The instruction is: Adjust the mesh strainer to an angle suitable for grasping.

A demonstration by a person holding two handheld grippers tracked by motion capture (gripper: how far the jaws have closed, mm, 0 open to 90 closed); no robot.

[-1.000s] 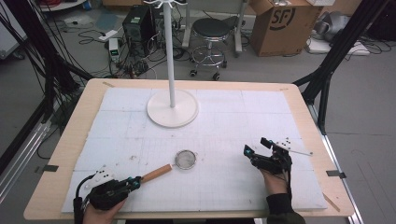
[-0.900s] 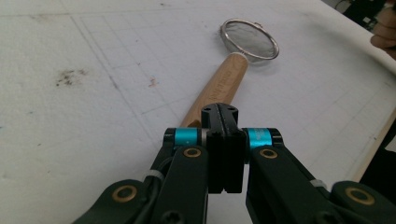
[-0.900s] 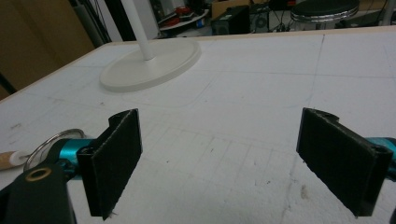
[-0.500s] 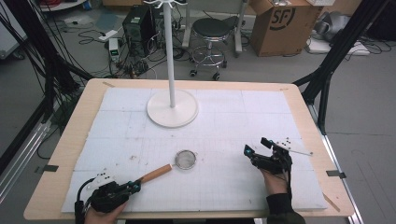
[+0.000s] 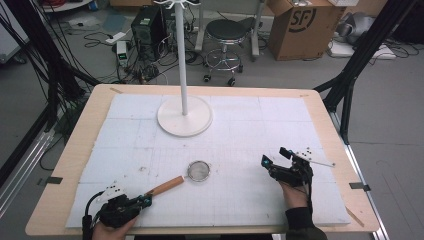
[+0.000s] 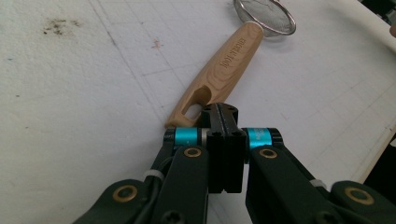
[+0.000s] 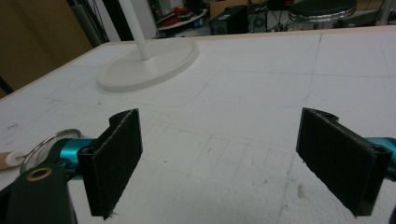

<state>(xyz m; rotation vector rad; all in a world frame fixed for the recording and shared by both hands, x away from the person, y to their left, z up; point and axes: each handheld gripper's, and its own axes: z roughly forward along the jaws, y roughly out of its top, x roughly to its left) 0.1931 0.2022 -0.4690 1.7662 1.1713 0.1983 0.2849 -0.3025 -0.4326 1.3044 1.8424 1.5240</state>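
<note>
A small mesh strainer with a wooden handle lies on the white mat near the middle of the table's near edge, handle pointing toward the near left corner. The left gripper sits there, jaws pressed together just short of the handle's slotted end (touching or not, I cannot tell). The right gripper hovers toward the near right corner, jaws wide apart and empty, and a white stand rises near the far edge.

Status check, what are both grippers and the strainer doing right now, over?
Left gripper shut at the strainer handle's end. Right gripper open, empty. Strainer flat on table, path clear.
</note>
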